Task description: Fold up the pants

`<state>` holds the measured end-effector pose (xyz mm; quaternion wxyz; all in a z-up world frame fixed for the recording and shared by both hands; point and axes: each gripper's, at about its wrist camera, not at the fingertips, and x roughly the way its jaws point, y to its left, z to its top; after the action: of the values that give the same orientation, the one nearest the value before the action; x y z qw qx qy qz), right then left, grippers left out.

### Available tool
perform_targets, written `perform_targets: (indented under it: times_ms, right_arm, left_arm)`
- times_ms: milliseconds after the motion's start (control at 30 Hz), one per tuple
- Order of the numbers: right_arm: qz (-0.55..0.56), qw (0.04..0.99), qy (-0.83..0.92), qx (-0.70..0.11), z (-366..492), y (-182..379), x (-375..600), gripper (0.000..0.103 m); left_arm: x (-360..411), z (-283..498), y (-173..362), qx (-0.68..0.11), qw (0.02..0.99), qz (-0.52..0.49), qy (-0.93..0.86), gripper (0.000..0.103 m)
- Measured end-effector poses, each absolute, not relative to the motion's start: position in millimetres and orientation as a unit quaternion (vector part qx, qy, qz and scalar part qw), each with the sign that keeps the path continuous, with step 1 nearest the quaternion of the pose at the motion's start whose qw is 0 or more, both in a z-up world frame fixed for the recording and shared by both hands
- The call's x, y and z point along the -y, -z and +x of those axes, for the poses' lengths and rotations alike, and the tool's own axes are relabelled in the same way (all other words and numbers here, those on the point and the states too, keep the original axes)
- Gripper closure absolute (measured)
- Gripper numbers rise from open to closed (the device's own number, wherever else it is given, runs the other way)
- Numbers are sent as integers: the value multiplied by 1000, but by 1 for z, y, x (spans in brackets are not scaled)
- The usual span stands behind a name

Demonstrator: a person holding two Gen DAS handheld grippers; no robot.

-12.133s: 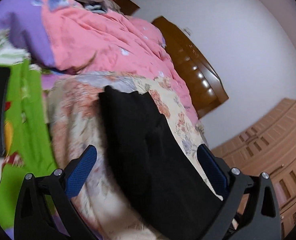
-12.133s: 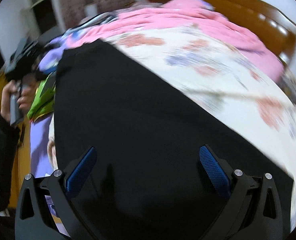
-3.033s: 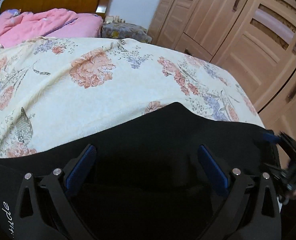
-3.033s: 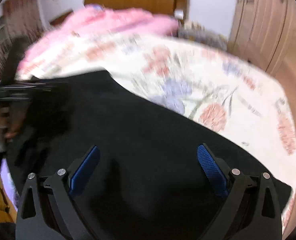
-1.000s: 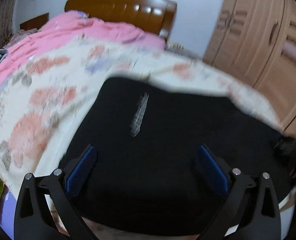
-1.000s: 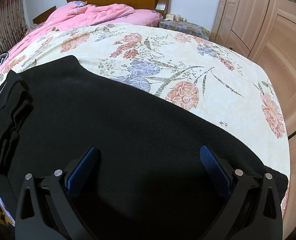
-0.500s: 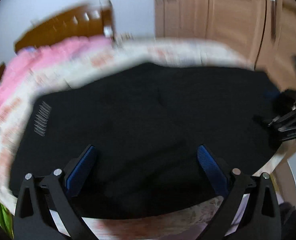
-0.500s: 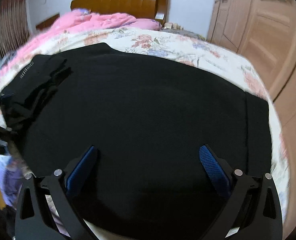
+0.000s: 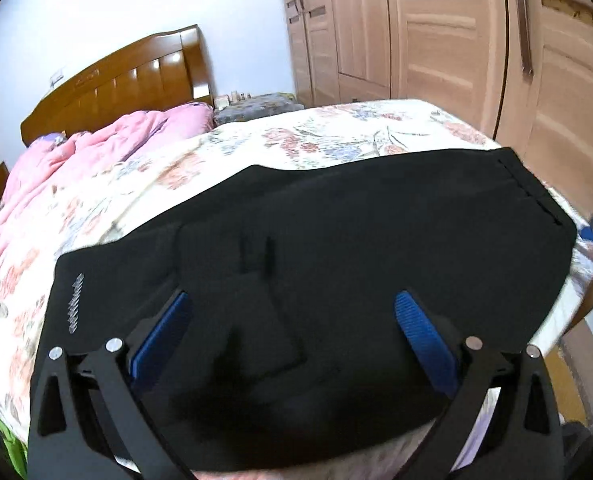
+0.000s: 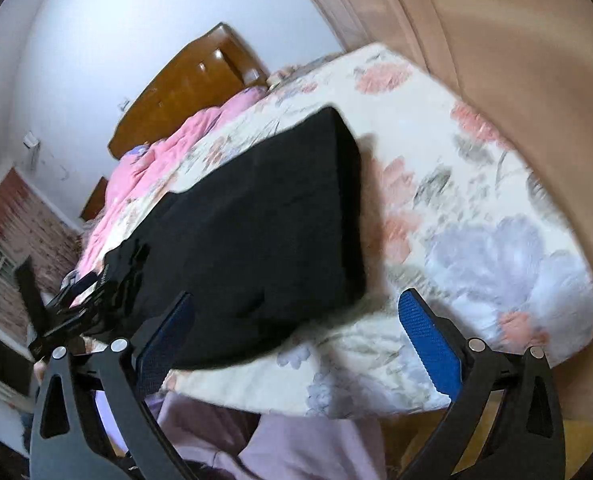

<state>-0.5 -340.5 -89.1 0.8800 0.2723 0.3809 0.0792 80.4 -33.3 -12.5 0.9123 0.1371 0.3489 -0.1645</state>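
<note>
Across the middle of both views lie the black pants (image 9: 356, 240), folded flat on the flowery bed sheet (image 9: 144, 184) near the bed's front edge. At the bottom of its own view, the left gripper (image 9: 292, 320) has its fingers wide apart and holds nothing. Low in the other view, the right gripper (image 10: 296, 320) is spread wide too, beside the pants. A pink blanket (image 9: 76, 152) sits upper left, by the brown headboard (image 9: 128, 80).

Left wrist view: low over black pants (image 9: 356, 240), facing headboard (image 9: 128, 76) at 11 o'clock. Right wrist view: tilted, bed-foot corner; both share pants, headboard.
</note>
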Motion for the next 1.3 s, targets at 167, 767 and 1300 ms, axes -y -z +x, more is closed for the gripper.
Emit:
perform_targets:
  times_ms: [167, 767, 1300]
  right_arm:
    - [267, 864, -92, -418, 18, 99, 329, 4]
    - [403, 818, -180, -369, 41, 73, 339, 4]
    - [471, 788, -176, -357, 42, 100, 343, 4]
  left_arm:
    - [80, 68, 14, -331, 900, 160, 235, 2]
    - [246, 27, 54, -283, 826, 322, 366, 2]
    - [220, 82, 45, -321, 853, 198, 360, 41]
